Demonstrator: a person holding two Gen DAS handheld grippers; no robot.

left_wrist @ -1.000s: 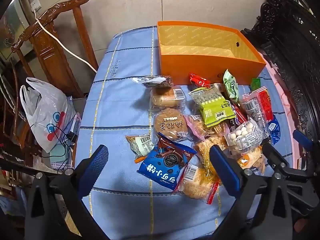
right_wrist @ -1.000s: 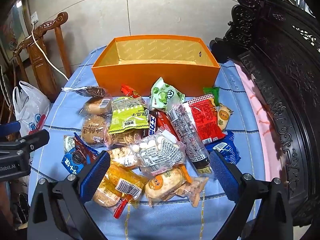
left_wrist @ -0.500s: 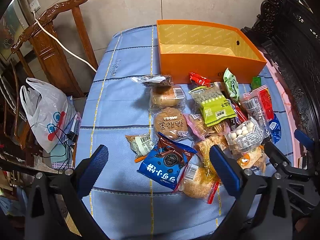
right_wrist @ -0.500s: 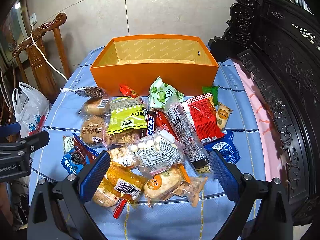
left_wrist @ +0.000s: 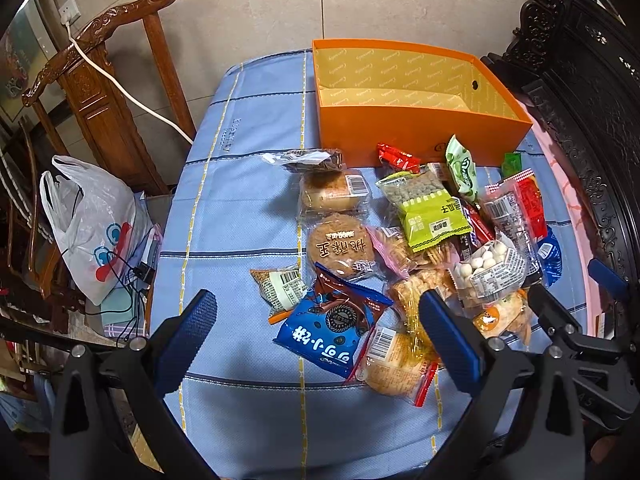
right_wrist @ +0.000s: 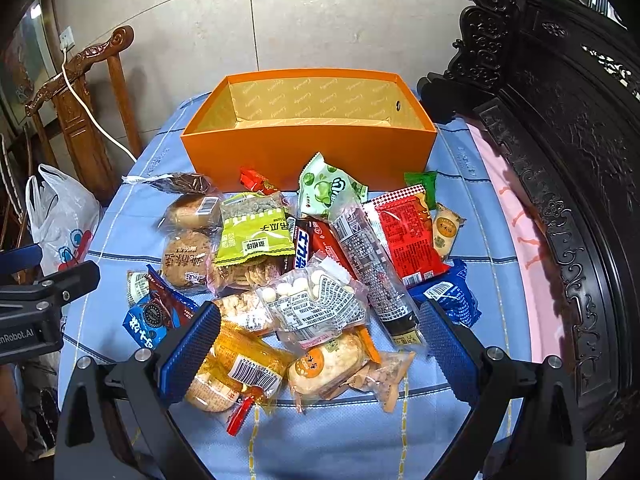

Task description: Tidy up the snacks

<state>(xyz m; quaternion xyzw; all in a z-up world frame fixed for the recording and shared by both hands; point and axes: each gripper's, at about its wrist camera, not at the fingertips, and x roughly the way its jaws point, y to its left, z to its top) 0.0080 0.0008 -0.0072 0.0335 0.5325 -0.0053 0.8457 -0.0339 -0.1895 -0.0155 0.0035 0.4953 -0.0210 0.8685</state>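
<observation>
Both grippers hover over the near edge of the desk [left_wrist: 248, 152], nothing picked yet. The left gripper [left_wrist: 316, 336] is spread wide and empty, and so is the right gripper [right_wrist: 318, 346], jaws far apart with nothing between them.

The snacks lie in one loose heap in the middle and right of the blue cloth, and the orange box [right_wrist: 308, 156] stands open and looks empty at the far side, just behind the heap. So every packet has to travel away from the grippers, far-ward, into that box.

Look at what sits nearest: the blue cookie packet [left_wrist: 332, 332] lies right between the left gripper's fingers, its long axis running slantwise from near left to far right. On the right side, the yellow cake packet [right_wrist: 244, 364] lies against the right gripper's left finger, and the round cracker packet [right_wrist: 328, 360] is dead centre between the fingers, lying roughly across the opening.

My read: the left one is nearer the blue packet, the right one nearer the cracker. The slanted blue packet may call for a wrist turn; the heap overlaps, so a neighbour could get dragged along
</observation>
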